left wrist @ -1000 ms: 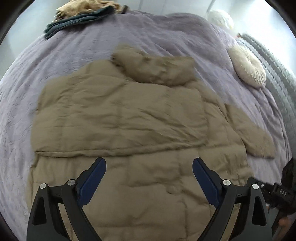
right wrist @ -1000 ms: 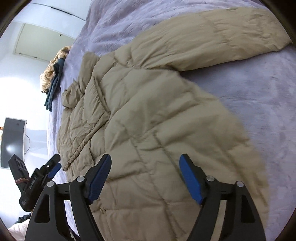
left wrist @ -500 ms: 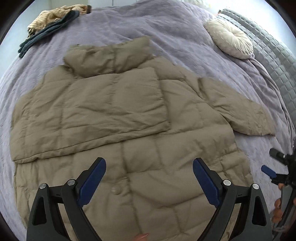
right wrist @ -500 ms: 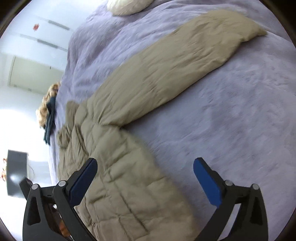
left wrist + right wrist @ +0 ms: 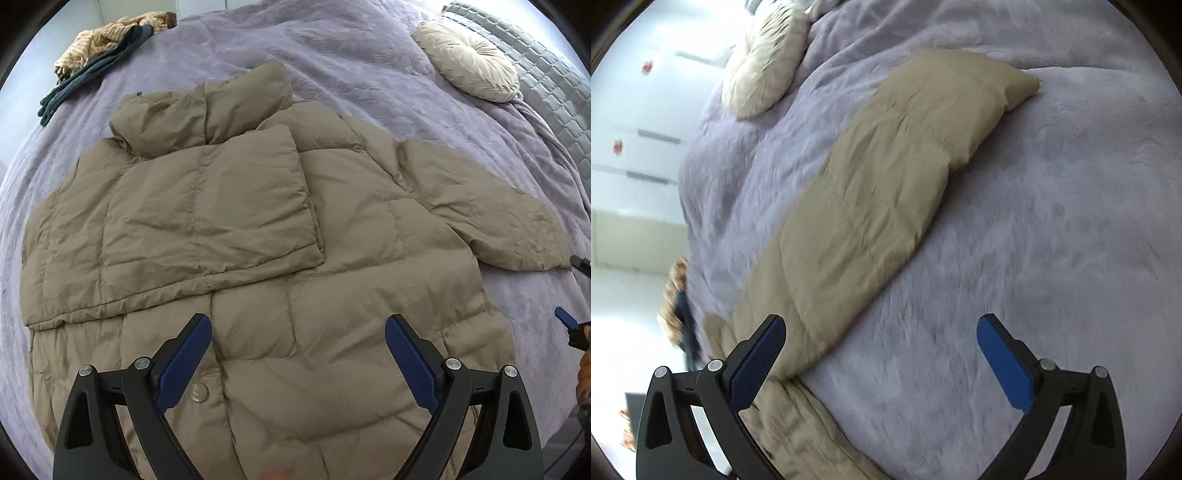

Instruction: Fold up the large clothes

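A tan puffer jacket (image 5: 258,236) lies flat on the purple bed cover (image 5: 354,62), collar at the far side. Its left sleeve is folded across the chest; its right sleeve (image 5: 491,218) stretches out to the right. My left gripper (image 5: 297,354) is open and empty above the jacket's lower front. My right gripper (image 5: 881,354) is open and empty above the bed cover (image 5: 1052,221), beside the outstretched sleeve (image 5: 871,192); its left finger (image 5: 755,365) is over the sleeve's base. Its tip also shows at the right edge of the left wrist view (image 5: 570,325).
A round cream cushion (image 5: 469,62) and a grey quilted headboard (image 5: 554,85) are at the far right. A pile of striped and dark clothes (image 5: 99,62) lies at the bed's far left corner. The cushion also shows in the right wrist view (image 5: 764,66).
My left gripper has swung right, so the jacket's right sleeve has come into view. My right gripper has moved off the jacket body and now points along the outstretched sleeve.
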Demonstrator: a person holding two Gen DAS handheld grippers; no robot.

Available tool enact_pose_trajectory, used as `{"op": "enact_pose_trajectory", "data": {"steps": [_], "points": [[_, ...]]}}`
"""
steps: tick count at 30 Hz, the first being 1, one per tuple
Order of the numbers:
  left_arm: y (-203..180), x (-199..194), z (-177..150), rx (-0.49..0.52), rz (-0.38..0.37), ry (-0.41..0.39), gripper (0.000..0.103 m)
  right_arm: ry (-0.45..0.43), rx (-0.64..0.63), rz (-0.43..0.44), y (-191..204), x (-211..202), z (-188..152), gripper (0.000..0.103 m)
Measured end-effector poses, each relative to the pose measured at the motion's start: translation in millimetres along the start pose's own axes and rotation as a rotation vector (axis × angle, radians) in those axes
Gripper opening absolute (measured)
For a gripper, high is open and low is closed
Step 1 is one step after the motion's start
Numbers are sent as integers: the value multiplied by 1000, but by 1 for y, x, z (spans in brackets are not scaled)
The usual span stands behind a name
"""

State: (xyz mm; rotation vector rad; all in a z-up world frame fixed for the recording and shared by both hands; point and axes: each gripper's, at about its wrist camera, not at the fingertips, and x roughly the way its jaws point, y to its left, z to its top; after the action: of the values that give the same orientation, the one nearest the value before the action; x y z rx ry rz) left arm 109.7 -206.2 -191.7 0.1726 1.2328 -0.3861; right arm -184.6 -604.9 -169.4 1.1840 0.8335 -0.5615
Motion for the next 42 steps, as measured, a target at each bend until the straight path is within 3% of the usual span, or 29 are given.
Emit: {"op": "enact_pose_trajectory", "data": {"steps": [4,7,9,11,13,15,16,18,24,30,35,39,42], "points": [[2,9,2,-36,-25,43,95,-19,61,81,-8,12,31,103],[3,12,2,-73,-34,60,95,-37,135,128,-13,25,47,94],[2,14,2,-88,-43,69,95,-31,195,158,-18,34,56,72],[0,15,1,-93,-44,72,95,-13,278,203,-25,48,65,66],[-3,16,2,-93,-49,78,95,11,358,288,-32,60,69,51],[-4,18,3,-98,-55,83,95,46,437,369,-38,73,69,11],[-3,19,4,-101,-58,86,95,55,461,378,-39,76,68,5],[-1,19,5,-110,-59,87,95,56,464,407,-36,78,66,5],[16,11,12,-148,-49,56,95,51,304,542,13,57,73,5],[42,-1,17,-162,-33,11,95,88,-8,568,113,37,58,5],[73,-13,19,-191,-28,-29,95,136,-290,535,215,45,11,5],[108,-26,13,-219,-3,-65,95,157,-565,445,297,63,-58,5],[140,-35,5,-243,28,-87,95,206,-713,394,336,87,-114,5]]}}
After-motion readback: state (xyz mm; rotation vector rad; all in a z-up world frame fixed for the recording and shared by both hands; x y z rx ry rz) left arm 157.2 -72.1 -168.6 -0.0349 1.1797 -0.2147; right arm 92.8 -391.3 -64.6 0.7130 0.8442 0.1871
